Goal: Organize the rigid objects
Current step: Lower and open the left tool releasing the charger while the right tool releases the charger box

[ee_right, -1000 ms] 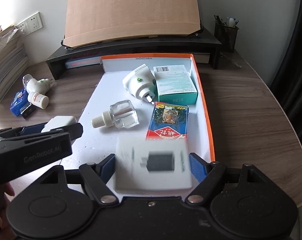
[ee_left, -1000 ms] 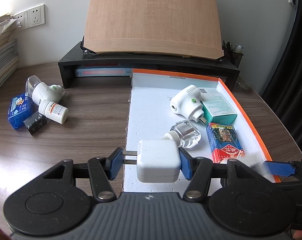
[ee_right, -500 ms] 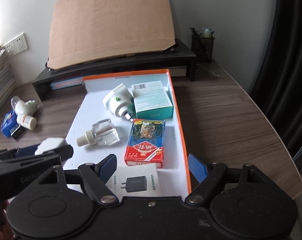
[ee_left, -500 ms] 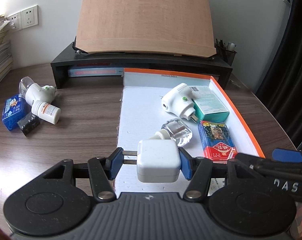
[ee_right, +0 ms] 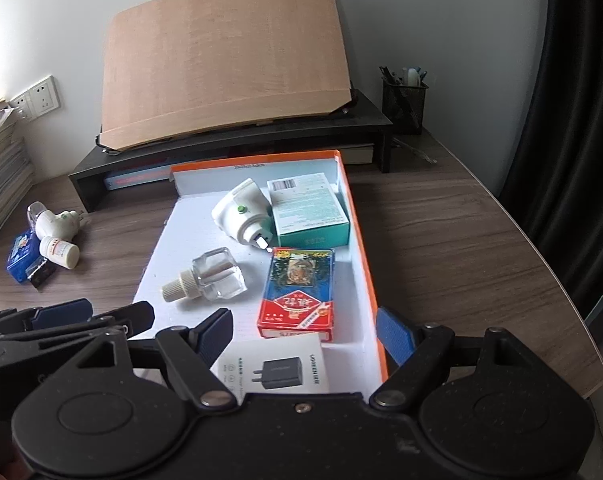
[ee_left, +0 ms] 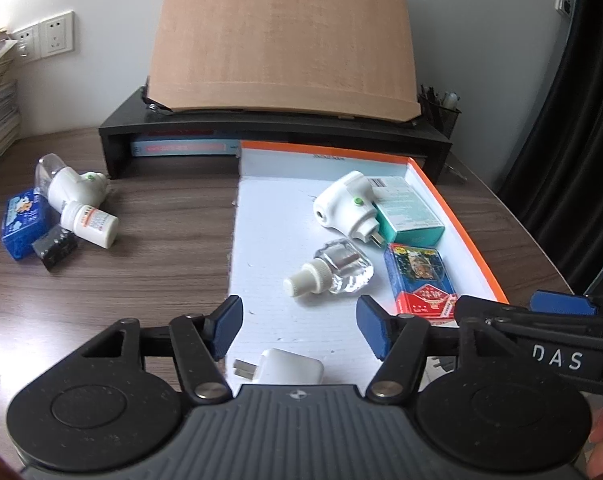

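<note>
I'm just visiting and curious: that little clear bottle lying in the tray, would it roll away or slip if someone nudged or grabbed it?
The bottle looks faceted and blocky, so it would probably slide rather than roll. Its glossy clear walls suggest a slippery hold; the ribbed cap might give better purchase. It looks like glass or hard plastic, so likely stiff, and perhaps breakable if squeezed hard.

Left gripper (ee_left: pixel 299 330) angled down, jaws just been opening, now apart with nothing pressed between blue pads (ee_left: pixel 226 326). Right gripper (ee_right: pixel 305 338) also angled down, jaws spread wide, gripping nothing. Right gripper seen at right edge of left wrist view, left gripper at left edge of right wrist view. Fingertip of a hand (ee_left: pixel 599 432) visible bottom right.
</note>
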